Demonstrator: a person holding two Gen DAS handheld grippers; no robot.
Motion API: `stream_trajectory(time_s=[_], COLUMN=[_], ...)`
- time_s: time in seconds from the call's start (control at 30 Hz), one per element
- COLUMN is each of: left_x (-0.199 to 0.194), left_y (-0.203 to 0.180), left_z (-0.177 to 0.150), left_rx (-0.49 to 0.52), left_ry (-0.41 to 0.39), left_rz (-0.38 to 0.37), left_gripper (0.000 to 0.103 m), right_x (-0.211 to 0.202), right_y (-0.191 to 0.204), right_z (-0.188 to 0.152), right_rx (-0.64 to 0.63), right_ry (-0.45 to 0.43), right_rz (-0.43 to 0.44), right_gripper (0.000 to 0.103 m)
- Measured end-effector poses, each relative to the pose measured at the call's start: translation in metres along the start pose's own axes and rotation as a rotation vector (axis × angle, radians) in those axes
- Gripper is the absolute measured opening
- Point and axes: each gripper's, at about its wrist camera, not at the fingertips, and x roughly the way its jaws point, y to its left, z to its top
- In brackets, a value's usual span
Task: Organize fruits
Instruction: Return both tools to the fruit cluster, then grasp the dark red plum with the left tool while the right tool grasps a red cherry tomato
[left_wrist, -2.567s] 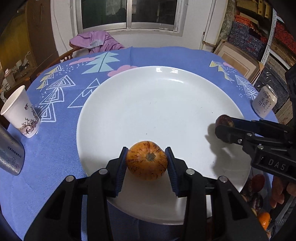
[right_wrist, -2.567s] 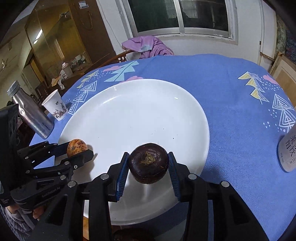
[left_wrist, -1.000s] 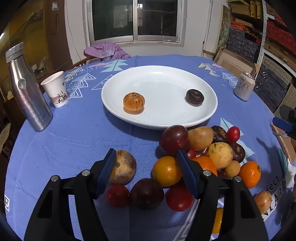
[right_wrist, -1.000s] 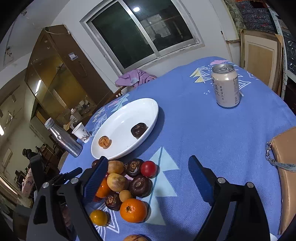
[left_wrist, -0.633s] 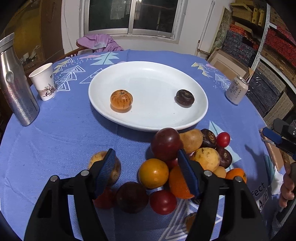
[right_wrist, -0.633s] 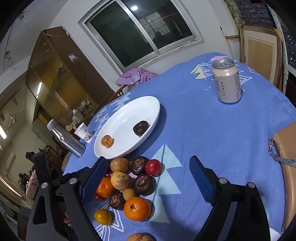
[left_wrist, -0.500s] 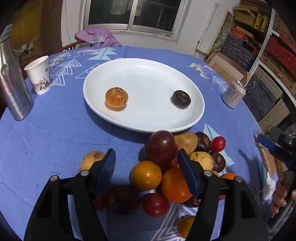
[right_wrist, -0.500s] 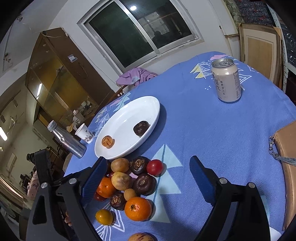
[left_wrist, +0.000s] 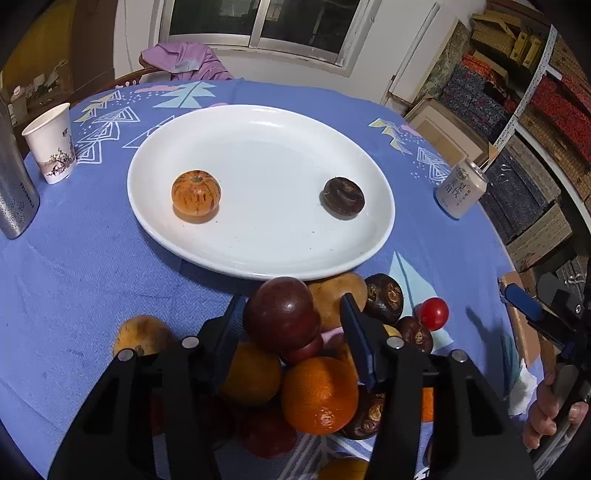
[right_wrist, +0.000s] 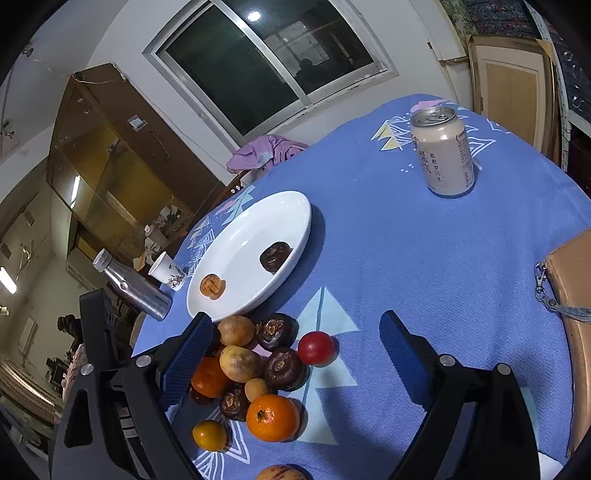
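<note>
My left gripper (left_wrist: 291, 321) is spread around a dark red fruit (left_wrist: 282, 318) atop the pile (right_wrist: 255, 365), pads not visibly touching it; an orange (left_wrist: 319, 393) sits just under the jaws. My right gripper (right_wrist: 295, 345) hangs wide apart, holding nothing, above the cloth (right_wrist: 406, 266). The plate (left_wrist: 258, 258) beyond holds a striped orange fruit (left_wrist: 195, 192) and a dark brown one (left_wrist: 343, 197). Can (right_wrist: 443, 157), cup (left_wrist: 51, 147) and bottle (left_wrist: 13, 192) stand around.

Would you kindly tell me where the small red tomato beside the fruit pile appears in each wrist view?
Left wrist: red tomato, lower right, at the pile's right edge.
Right wrist: red tomato, just below centre, right of the pile.
Shared landmark: white plate.
</note>
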Motion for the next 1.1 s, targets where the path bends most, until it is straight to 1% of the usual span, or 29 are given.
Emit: stream_trajectory(time_s=[0.07,0.13,0.23,0.27,0.37,0.47,0.57,0.7,0.77,0.83,0.87,0.9,0.93,1.0,1.1], left_x=[-0.001,-0.002,-0.004,-0.005,-0.008,-0.01,-0.026,-0.062,-0.074,-0.082,-0.084,-0.085,-0.086,-0.087,-0.087], left_y=[0.002,0.004,0.011,0.013,0.015,0.018,0.028,0.043,0.049,0.054,0.057,0.06,0.064,0.069,0.072], left_z=[-0.001,-0.002,-0.003,-0.004,-0.005,-0.008,-0.014,-0.021,-0.027,-0.035,-0.038,-0.041,-0.044,-0.047,-0.047], left_rx=[-0.008,-0.013,-0.034,-0.038,-0.035,-0.028,-0.041,-0.067,-0.068,-0.061,-0.061,-0.061,-0.062,-0.067,-0.072], left_ry=[-0.004,-0.01,-0.012,-0.016,-0.022,-0.032,-0.074,-0.166,-0.191,-0.208,-0.209,-0.205,-0.2,-0.198,-0.202], left_rz=[-0.005,0.007,-0.032,-0.033,-0.025,0.0,0.013,0.023,0.027,0.041,0.041,0.037,0.033,0.033,0.027], left_gripper=[0.049,0.039,0.039,0.039,0.039,0.038,0.038,0.038,0.038,0.038,0.038,0.038,0.038,0.038,0.039], right_x=[0.001,0.003,0.004,0.005,0.007,0.011,0.015,0.023,0.028,0.031,0.034,0.037,0.041,0.047,0.052], right_y=[-0.001,-0.002,-0.002,-0.003,-0.004,-0.004,-0.003,0.007,0.012,0.012,0.012,0.011,0.01,0.008,0.008], right_z=[0.0,0.0,0.0,0.0,0.0,-0.001,-0.003,-0.01,-0.014,-0.017,-0.018,-0.02,-0.021,-0.023,-0.024], right_rx=[0.002,0.004,0.008,0.009,0.008,0.004,-0.018,-0.1,-0.146,-0.169,-0.181,-0.19,-0.19,-0.183,-0.171], right_ry=[0.004,0.008,0.012,0.012,0.019,0.037,0.069,0.116,0.132,0.146,0.155,0.168,0.179,0.198,0.196], right_rz=[-0.004,-0.008,-0.01,-0.011,-0.013,-0.019,-0.028,-0.037,-0.052,-0.063,-0.072,-0.082,-0.086,-0.085,-0.076], right_gripper=[0.093,0.093,0.093,0.093,0.093,0.093,0.093,0.091,0.084,0.07,0.065,0.055,0.048,0.046,0.045])
